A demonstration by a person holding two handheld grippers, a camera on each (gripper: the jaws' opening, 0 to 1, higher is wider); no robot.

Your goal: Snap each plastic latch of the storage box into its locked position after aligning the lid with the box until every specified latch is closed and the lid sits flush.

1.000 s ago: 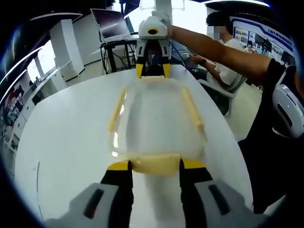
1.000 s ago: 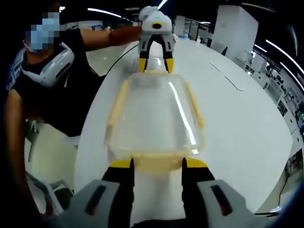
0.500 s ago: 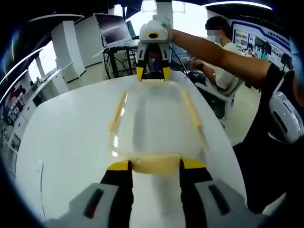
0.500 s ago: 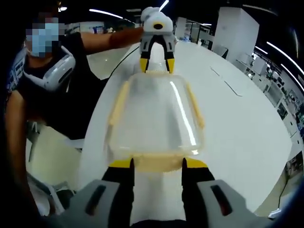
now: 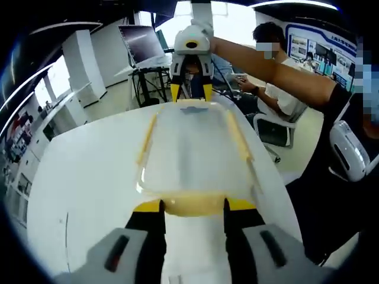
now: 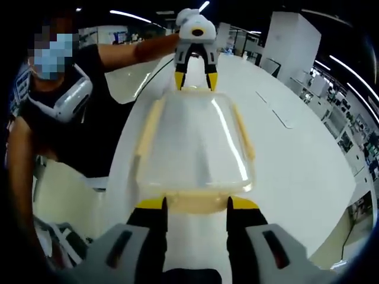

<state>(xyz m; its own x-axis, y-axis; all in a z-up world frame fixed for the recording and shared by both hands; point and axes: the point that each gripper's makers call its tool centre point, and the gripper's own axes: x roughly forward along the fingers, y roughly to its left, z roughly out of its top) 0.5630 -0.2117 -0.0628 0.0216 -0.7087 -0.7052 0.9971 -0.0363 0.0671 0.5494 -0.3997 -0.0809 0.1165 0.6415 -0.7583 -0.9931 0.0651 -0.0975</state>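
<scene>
A clear plastic storage box [image 5: 192, 148] with its lid on and pale yellow latches is held between my two grippers above the white table [image 5: 83, 171]. My left gripper [image 5: 193, 205] is shut on the yellow end latch [image 5: 193, 198] nearest it. At the far end, my right gripper [image 5: 191, 92] clamps the opposite end latch. In the right gripper view the same box [image 6: 192, 142] runs from my right gripper [image 6: 195, 203], shut on its end latch [image 6: 195, 199], to my left gripper [image 6: 194, 80]. The long side latches [image 5: 147, 139] [image 5: 238, 136] lie along the lid's edges.
The person holding the grippers stands at the table's edge [image 6: 53, 89], arm stretched along the box. Another person [image 5: 278, 77] sits on a chair [image 5: 275, 127] beyond the table. A monitor on a stand [image 5: 142, 41] is behind. A flat white strip [image 6: 275, 112] lies on the table [image 6: 296, 165].
Both views have drifted over the table while the box keeps its place between the two grippers, so it moves with them. The jaws stand as before.
</scene>
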